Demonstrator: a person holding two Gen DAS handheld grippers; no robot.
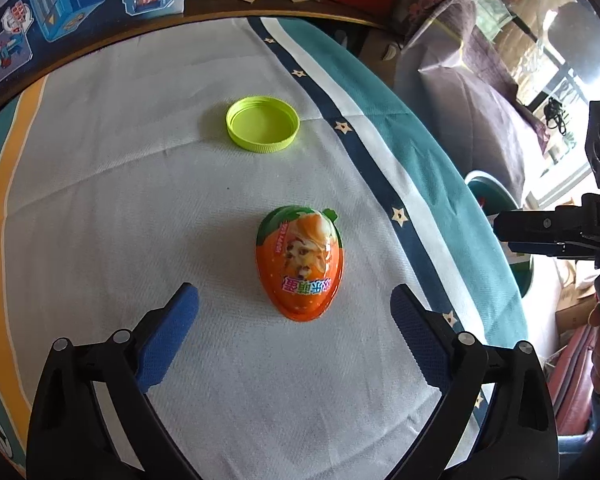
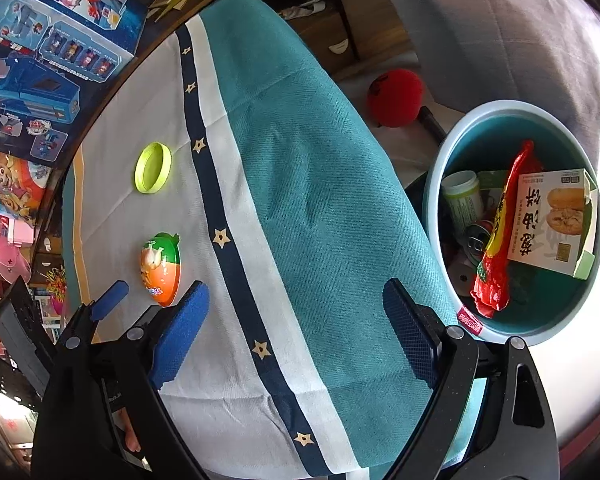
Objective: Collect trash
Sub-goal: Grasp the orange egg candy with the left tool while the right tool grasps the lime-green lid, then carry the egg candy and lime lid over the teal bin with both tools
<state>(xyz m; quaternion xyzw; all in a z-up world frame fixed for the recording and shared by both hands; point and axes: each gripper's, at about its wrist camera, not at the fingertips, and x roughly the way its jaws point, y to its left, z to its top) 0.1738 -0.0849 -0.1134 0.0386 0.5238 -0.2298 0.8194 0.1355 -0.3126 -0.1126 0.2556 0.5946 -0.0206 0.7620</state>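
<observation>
An orange and green egg-shaped candy package lies on the white middle of the tablecloth. My left gripper hangs over it, open, its blue pads well clear on either side of the package's near end. Farther back lies a lime-green plastic lid, rim up. In the right wrist view the package and lid sit at the left. My right gripper is open and empty over the teal band of the cloth. A round teal bin beside the table holds a red wrapper, a food box, a can and a jar.
Blue toy boxes stand along the table's far edge. A red ball lies on the floor behind the bin, next to a grey covered seat. The table edge runs between the cloth's teal band and the bin.
</observation>
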